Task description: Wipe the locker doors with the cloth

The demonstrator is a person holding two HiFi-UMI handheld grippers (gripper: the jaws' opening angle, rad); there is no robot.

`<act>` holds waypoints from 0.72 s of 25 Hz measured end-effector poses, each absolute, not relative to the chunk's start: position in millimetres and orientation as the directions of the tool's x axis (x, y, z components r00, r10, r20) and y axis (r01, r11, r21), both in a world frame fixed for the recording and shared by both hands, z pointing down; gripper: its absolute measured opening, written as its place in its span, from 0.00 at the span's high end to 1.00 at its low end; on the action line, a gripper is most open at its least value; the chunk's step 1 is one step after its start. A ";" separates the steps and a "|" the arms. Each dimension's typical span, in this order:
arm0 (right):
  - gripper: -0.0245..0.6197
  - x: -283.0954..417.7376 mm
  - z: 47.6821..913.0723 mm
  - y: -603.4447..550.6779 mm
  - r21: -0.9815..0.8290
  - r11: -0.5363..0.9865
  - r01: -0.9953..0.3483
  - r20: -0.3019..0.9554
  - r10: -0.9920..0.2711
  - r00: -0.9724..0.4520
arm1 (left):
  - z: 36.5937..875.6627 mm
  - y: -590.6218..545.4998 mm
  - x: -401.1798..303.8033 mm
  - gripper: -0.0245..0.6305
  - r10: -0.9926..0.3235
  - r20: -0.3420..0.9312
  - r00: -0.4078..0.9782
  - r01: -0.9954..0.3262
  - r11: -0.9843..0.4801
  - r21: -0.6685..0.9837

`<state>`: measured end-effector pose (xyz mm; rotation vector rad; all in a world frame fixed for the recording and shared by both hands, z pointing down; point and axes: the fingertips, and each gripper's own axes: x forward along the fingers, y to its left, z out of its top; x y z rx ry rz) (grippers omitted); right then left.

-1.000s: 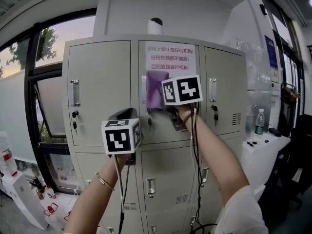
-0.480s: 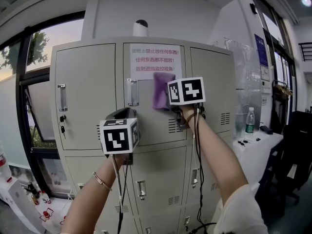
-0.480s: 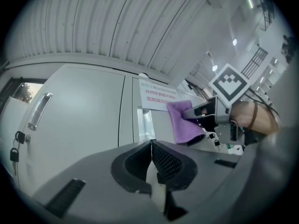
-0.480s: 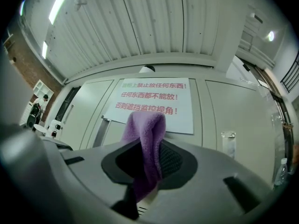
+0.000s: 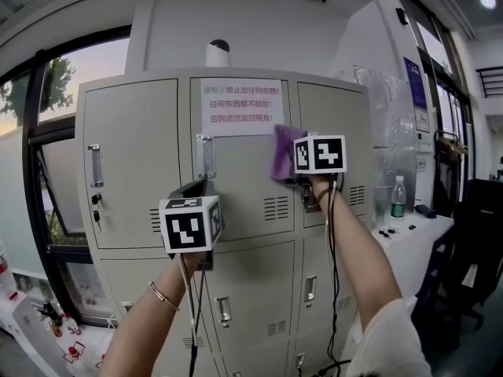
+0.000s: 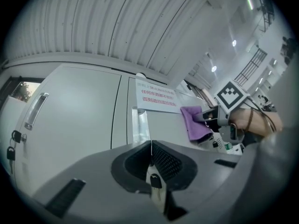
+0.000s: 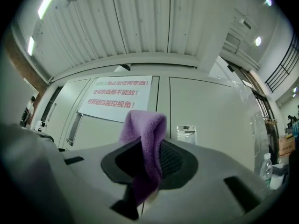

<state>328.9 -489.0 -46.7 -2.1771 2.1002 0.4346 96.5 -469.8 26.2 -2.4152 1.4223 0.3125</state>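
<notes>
A grey locker bank (image 5: 141,163) faces me, with a paper sign (image 5: 240,101) in red print on the top middle door. My right gripper (image 5: 294,173) is shut on a purple cloth (image 5: 282,152) and holds it against that door's right edge, just under the sign and by the seam with the right door. In the right gripper view the cloth (image 7: 142,139) stands folded up out of the right gripper (image 7: 148,158). My left gripper (image 5: 198,188) hovers lower, in front of the middle door, shut with nothing in it (image 6: 150,158). From there the cloth (image 6: 195,122) shows at the right.
A white dome camera (image 5: 218,52) sits on top of the lockers. Keys hang in the left door's lock (image 5: 96,203). A window (image 5: 47,210) is at the left. A white table (image 5: 413,242) with a water bottle (image 5: 397,199) stands at the right. Cables (image 5: 334,273) hang from the grippers.
The right gripper has carried the cloth rightward across the top middle door to its right edge. The left gripper has stayed about where it was.
</notes>
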 end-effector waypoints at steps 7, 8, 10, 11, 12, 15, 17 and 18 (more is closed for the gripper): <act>0.85 337.3 -47.9 -485.6 0.105 -0.059 -0.993 -0.275 -0.961 0.028 | 28.6 -471.8 95.4 0.95 -0.807 -0.341 0.481 -0.876 -0.460 -0.146; 0.85 333.7 -48.4 -482.4 0.089 -0.040 -0.995 -0.287 -0.958 0.013 | 30.1 -471.7 92.8 0.95 -0.809 -0.341 0.479 -0.877 -0.460 -0.141; 0.85 317.6 -51.8 -471.6 0.067 0.021 -0.998 -0.327 -0.944 -0.042 | 32.5 -471.6 84.3 0.95 -0.813 -0.341 0.472 -0.880 -0.454 -0.138; 0.85 304.7 -54.7 -465.8 0.063 0.063 -0.996 -0.347 -0.934 -0.081 | 33.0 -472.0 78.0 0.95 -0.816 -0.343 0.465 -0.884 -0.446 -0.139; 0.85 288.8 -57.8 -460.9 0.063 0.111 -0.992 -0.363 -0.923 -0.126 | 33.4 -472.9 70.1 0.95 -0.822 -0.344 0.455 -0.890 -0.434 -0.140; 0.85 230.6 -64.8 -452.7 0.068 0.265 -0.962 -0.379 -0.885 -0.271 | 37.2 -475.9 39.8 0.95 -0.845 -0.345 0.409 -0.912 -0.390 -0.128; 0.85 188.5 -64.9 -449.9 0.067 0.366 -0.928 -0.375 -0.853 -0.364 | 43.1 -476.5 18.5 0.95 -0.860 -0.341 0.379 -0.925 -0.360 -0.119; 0.85 166.5 -63.5 -449.2 0.064 0.417 -0.907 -0.368 -0.835 -0.410 | 47.0 -476.4 7.4 0.95 -0.868 -0.338 0.364 -0.931 -0.345 -0.117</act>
